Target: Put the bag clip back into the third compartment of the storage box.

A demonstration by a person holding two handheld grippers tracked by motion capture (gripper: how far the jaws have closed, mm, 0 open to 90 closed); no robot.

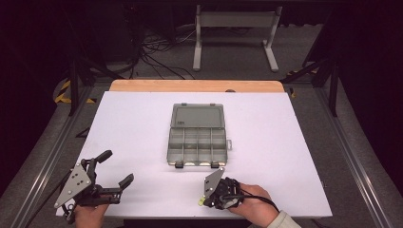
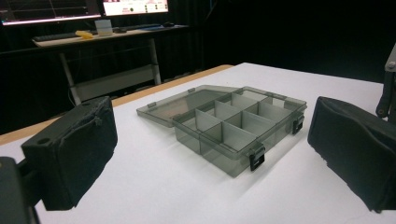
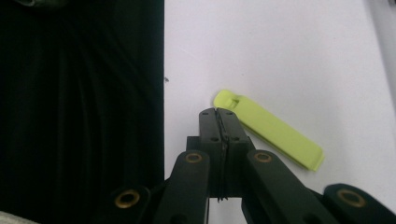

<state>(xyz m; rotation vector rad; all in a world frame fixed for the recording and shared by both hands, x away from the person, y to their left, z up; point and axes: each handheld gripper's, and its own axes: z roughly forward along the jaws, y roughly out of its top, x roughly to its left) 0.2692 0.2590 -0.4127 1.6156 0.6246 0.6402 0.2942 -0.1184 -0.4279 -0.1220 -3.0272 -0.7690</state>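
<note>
Compartment box mid-table, clip at near edge.
Open compartment box (image 1: 197, 142) sits centre frame on the table (image 1: 285, 156), lid laid back toward the top. Clip (image 3: 271, 130) lies lower centre near the table's bottom edge, under the right gripper (image 1: 202, 201); left gripper (image 1: 116, 171) lower left.

We hold our left gripper (image 1: 114, 170) low at the near left of the table, jaws spread wide and pointing forward; our right hand (image 1: 252, 202) tips the right gripper (image 1: 202, 201) steeply down at the near edge, jaws pressed together
</note>
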